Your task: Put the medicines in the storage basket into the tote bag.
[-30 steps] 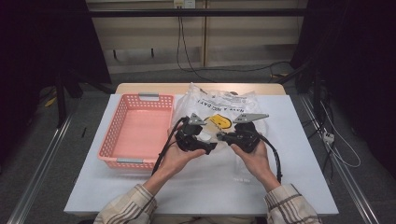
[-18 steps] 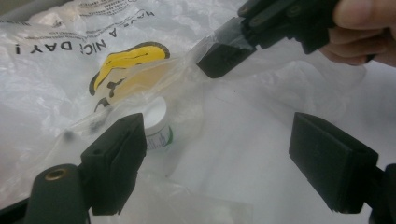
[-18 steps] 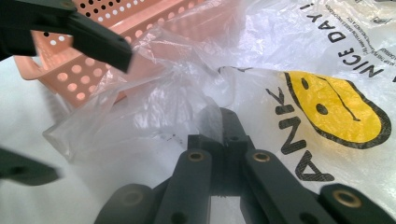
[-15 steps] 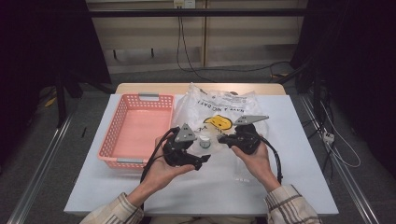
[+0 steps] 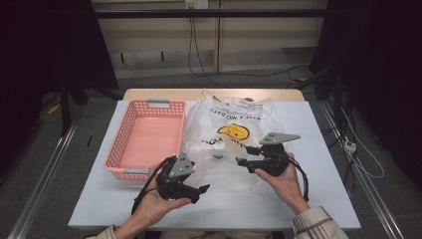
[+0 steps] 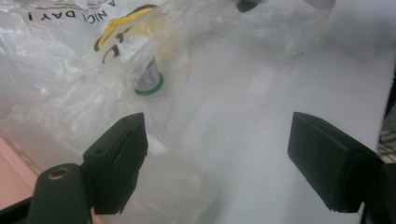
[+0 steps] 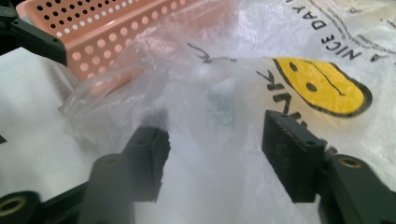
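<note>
**Plastic bag at centre, both my grippers off it**

Clear, crinkled plastic bag (image 5: 234,134) with a yellow smiley lies in the middle of the high view, on the white table (image 5: 323,164), touching the pink basket (image 5: 149,139) at its left. A small green-capped bottle (image 5: 217,155) shows through the film. My left gripper (image 5: 201,189) sits at lower centre, jaws spread, nothing between them. My right gripper (image 5: 241,162), right of centre, has just been opening; its jaws stand apart over the bag without pinching it.

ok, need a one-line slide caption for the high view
Both grippers, left gripper and right gripper, open beside a clear plastic bag next to a pink basket.
</note>
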`<state>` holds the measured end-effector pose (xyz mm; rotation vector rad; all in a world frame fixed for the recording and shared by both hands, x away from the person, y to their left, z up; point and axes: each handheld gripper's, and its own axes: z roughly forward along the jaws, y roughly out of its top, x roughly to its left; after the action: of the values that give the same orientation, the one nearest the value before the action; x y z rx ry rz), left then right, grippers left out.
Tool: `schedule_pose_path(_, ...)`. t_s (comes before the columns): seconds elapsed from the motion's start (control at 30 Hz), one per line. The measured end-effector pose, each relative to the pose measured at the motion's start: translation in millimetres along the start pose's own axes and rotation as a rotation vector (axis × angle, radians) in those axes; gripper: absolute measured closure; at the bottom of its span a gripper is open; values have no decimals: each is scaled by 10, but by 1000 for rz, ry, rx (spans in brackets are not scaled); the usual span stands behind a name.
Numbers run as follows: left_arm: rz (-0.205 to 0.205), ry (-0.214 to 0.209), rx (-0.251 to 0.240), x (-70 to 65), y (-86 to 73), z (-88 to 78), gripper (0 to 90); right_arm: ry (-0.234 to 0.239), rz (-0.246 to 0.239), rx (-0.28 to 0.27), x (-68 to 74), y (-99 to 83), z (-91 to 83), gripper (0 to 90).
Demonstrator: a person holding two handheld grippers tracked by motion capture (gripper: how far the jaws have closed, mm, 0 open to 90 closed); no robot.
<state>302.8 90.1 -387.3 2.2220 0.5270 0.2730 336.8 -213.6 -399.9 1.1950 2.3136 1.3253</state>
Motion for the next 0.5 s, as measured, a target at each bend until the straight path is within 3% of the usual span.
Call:
schedule_pose_path(0.03, -19, 4, -13, -29, -34, -14, 202, -3, -1, 8, 7, -28, -23, 374)
schedule_pose_path(0.13, -10, 14, -5, -34, -119, -79, 204, -20, 8, 19, 24, -121, -103, 306)
schedule_pose_path(0.17, -35, 22, -26, -41, -152, -80, 204, -28, 15, 21, 28, -149, -134, 283)
schedule_pose_path(0.3, -57, 36, -16, 3, -270, -113, 195, -59, 35, 11, 36, -241, -277, 219)
schedule_pose_path(0.5, -66, 38, -9, -13, -417, -179, 191, -104, 64, -18, 14, -357, -472, 201)
